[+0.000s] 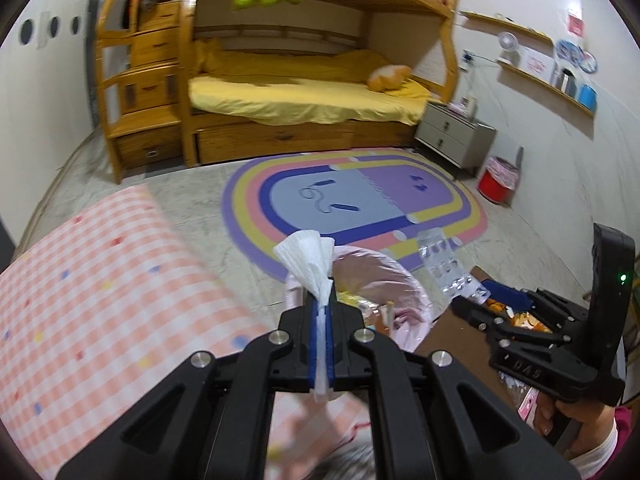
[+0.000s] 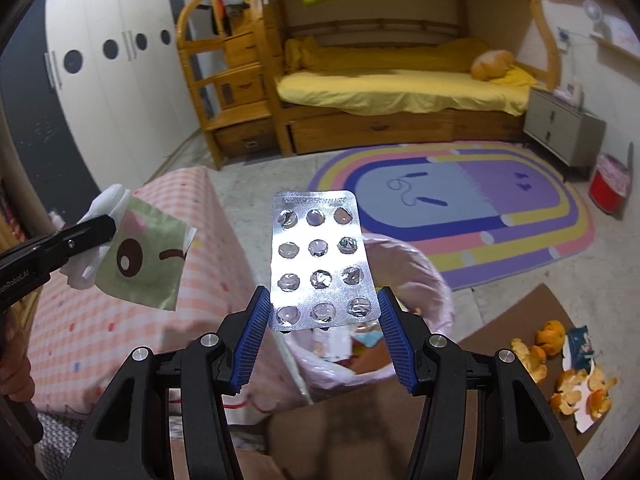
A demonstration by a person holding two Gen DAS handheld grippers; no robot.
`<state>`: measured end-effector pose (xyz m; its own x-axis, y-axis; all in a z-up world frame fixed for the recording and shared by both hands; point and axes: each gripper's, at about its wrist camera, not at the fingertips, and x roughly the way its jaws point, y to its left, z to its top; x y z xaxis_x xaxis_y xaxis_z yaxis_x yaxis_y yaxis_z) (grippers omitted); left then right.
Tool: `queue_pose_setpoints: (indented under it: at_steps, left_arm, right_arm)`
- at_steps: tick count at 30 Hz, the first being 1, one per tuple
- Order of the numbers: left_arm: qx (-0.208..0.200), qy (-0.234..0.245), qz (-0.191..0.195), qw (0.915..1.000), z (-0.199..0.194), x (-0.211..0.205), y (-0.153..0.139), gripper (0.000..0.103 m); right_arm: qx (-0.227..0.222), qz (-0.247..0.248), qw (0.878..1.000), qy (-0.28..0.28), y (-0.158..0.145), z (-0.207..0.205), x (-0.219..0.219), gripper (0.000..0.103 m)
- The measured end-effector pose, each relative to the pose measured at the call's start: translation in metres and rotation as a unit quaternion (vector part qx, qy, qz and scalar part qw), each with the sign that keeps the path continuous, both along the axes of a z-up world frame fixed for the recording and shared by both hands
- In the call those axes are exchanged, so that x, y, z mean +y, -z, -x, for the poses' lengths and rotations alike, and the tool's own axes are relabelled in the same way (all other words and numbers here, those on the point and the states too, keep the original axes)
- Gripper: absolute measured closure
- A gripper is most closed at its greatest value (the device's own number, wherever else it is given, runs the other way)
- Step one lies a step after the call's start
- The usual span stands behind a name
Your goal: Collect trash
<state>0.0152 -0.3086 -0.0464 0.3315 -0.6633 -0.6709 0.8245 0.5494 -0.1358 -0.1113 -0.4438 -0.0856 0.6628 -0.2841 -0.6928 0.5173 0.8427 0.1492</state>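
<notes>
Left wrist view: pink checked cloth (image 1: 100,300) fills lower left of frame. Left claw (image 1: 322,312) at bottom centre is clenched tight on a white tissue (image 1: 310,256), which fans out above the blue pads (image 1: 314,344). Just behind it, centre frame, sits a bin w/ pink liner (image 1: 400,280), some wrappers inside. Right of that, the empty blister pack (image 1: 444,264) sticks up, and the right claw's black body shows at right edge w/ a hand (image 1: 576,424) on its handle.

Right wrist view: at left edge, left claw (image 2: 108,224) grips the tissue (image 2: 106,200) plus a green wrapper w/ a winking face (image 2: 148,256), hanging over the checked cloth. Centre frame: right claw (image 2: 322,320) is closed on the blister pack (image 2: 320,256) by its lower side edges, pack upright, above the bin (image 2: 420,272). Lower right: orange peels (image 2: 572,384) and a dark blue packet (image 2: 580,342) lie on brown cardboard (image 2: 520,320) on the floor. Rainbow rug (image 2: 480,208) and bunk bed (image 2: 400,80) in the upper half.
</notes>
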Motion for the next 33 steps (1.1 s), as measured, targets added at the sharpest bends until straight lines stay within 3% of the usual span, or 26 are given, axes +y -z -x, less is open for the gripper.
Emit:
queue_pose_setpoints:
  at_steps: [13,15,16,17,18,25,33]
  left_arm:
    - [0.037,0.066,-0.011,0.9970,-0.013,-0.087,0.041,0.099]
    - [0.039,0.065,-0.013,0.9970,-0.017,-0.092,0.043,0.084]
    - [0.036,0.060,-0.014,0.9974,-0.018,-0.093,0.042,0.061]
    - [0.034,0.054,-0.013,0.9979,-0.020,-0.092,0.042,0.044]
    - [0.034,0.048,-0.009,0.9982,-0.021,-0.091,0.041,0.041]
    - [0.024,0.009,-0.018,0.9995,-0.025,-0.067,0.037,0.041]
    - [-0.005,-0.047,-0.024,0.9986,-0.019,-0.020,0.010,0.040]
  right_arm:
    - [0.035,-0.026,0.998,0.044,0.044,-0.020,-0.060,0.047]
    - [0.039,-0.028,0.998,0.045,0.049,-0.023,-0.063,0.046]
    - [0.042,-0.030,0.998,0.046,0.051,-0.024,-0.065,0.040]
    - [0.045,-0.031,0.997,0.048,0.053,-0.025,-0.066,0.032]
    - [0.043,-0.031,0.997,0.051,0.053,-0.024,-0.065,0.030]
    - [0.035,-0.048,0.997,0.055,0.047,-0.012,-0.059,0.030]
    - [0.008,-0.047,0.998,0.044,0.008,0.003,-0.031,0.027]
